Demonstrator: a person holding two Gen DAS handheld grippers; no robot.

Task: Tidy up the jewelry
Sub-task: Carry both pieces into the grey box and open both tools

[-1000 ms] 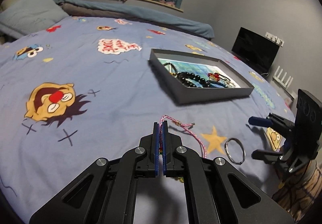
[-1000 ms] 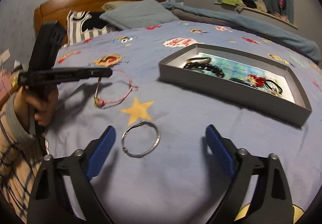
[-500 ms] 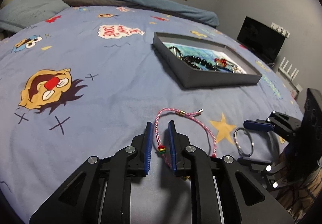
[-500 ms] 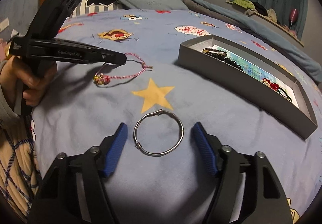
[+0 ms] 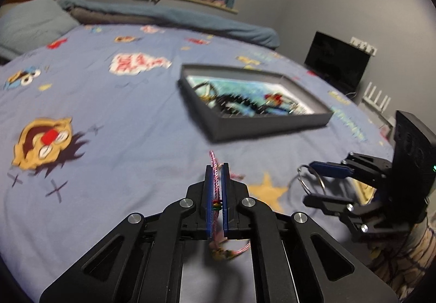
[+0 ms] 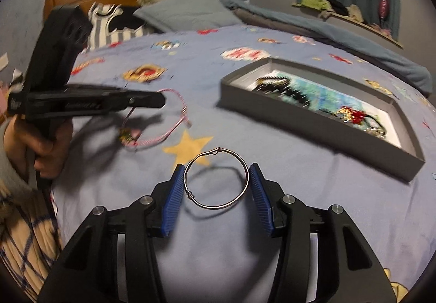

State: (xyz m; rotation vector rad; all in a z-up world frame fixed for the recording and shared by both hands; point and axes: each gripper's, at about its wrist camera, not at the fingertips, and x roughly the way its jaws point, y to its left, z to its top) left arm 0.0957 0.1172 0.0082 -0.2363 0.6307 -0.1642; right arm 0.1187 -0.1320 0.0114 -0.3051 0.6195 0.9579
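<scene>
Two pieces are in hand at once. My left gripper (image 5: 217,167) is clamped on the pink cord bracelet (image 5: 214,175); part of the cord runs up between the blue pads, the rest trails down to the bedspread (image 5: 114,156) below, with its small charm near the star print. My right gripper (image 6: 216,175) has just been closing, and the silver wire bangle (image 6: 216,179) stands between its pads, touching both at its sides and lifted off the cover, to judge by its shadow. I rate that as a light grip across the ring's width.

The grey tray (image 6: 321,123) lies toward the far side of the bed, already holding dark beads and a red piece.

Handling judgement: the cord is soft, light and limp, so it will swing and may snag on the tray wall; holding near the beads is sound. The bangle is thin, stiff and slick; squeezing harder could spring it out or bend it.
</scene>
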